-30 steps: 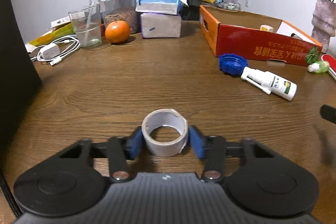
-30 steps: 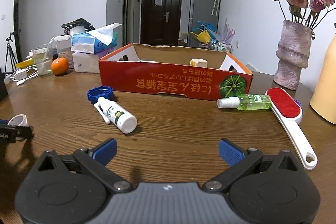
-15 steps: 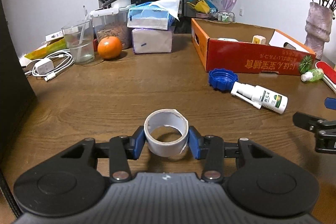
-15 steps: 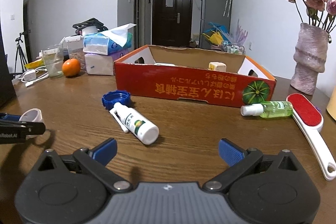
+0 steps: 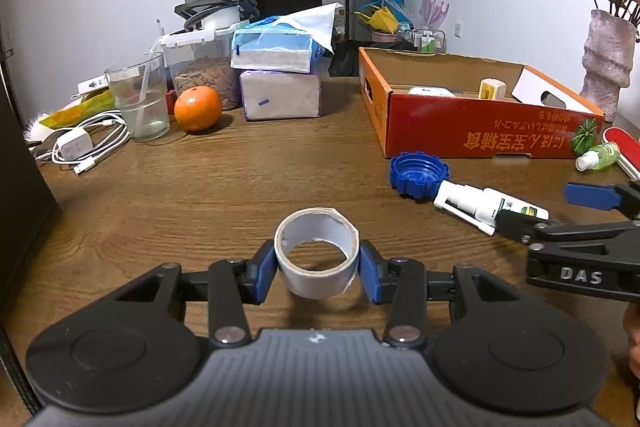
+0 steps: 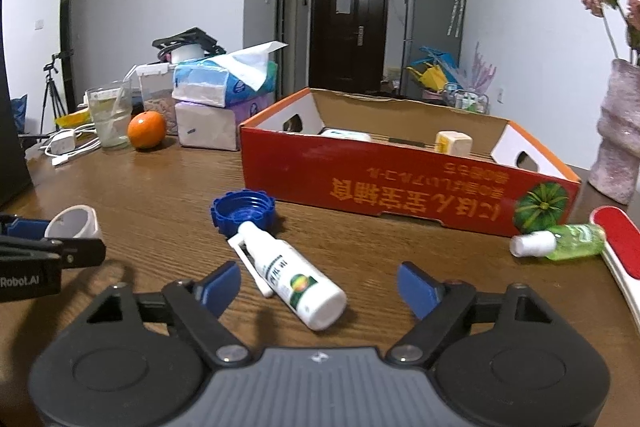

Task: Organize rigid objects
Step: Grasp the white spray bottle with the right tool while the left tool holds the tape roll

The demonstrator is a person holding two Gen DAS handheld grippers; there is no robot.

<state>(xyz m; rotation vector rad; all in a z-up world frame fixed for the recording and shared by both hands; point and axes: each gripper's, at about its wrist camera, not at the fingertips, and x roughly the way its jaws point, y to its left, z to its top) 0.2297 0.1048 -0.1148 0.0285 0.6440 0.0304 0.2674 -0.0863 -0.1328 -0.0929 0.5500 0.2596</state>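
Note:
My left gripper point(image 5: 318, 269) is shut on a white tape roll point(image 5: 316, 283), held just above the wooden table point(image 5: 224, 187); the roll point(image 6: 74, 223) also shows at the left edge of the right wrist view. A white spray bottle point(image 6: 296, 279) lies on the table between the blue fingers of my right gripper point(image 6: 320, 285). Its jaws are closing and the pads stand clear of the bottle. From the left wrist view, the right gripper point(image 5: 556, 209) reaches in over the bottle point(image 5: 480, 203). An open red cardboard box point(image 6: 400, 183) with a few small items stands behind.
A blue cap point(image 6: 244, 213) touches the bottle's nozzle. A green bottle point(image 6: 568, 247) and a red lint brush point(image 6: 616, 247) lie right of the box. An orange point(image 5: 198, 107), a glass point(image 5: 140, 99), tissue packs point(image 5: 280, 91), a charger cable point(image 5: 92, 143) and a vase point(image 5: 608, 63) line the back.
My right gripper has moved forward until the spray bottle lies between its fingers, and its jaws have narrowed. The left gripper keeps its hold on the tape roll and has drifted only slightly.

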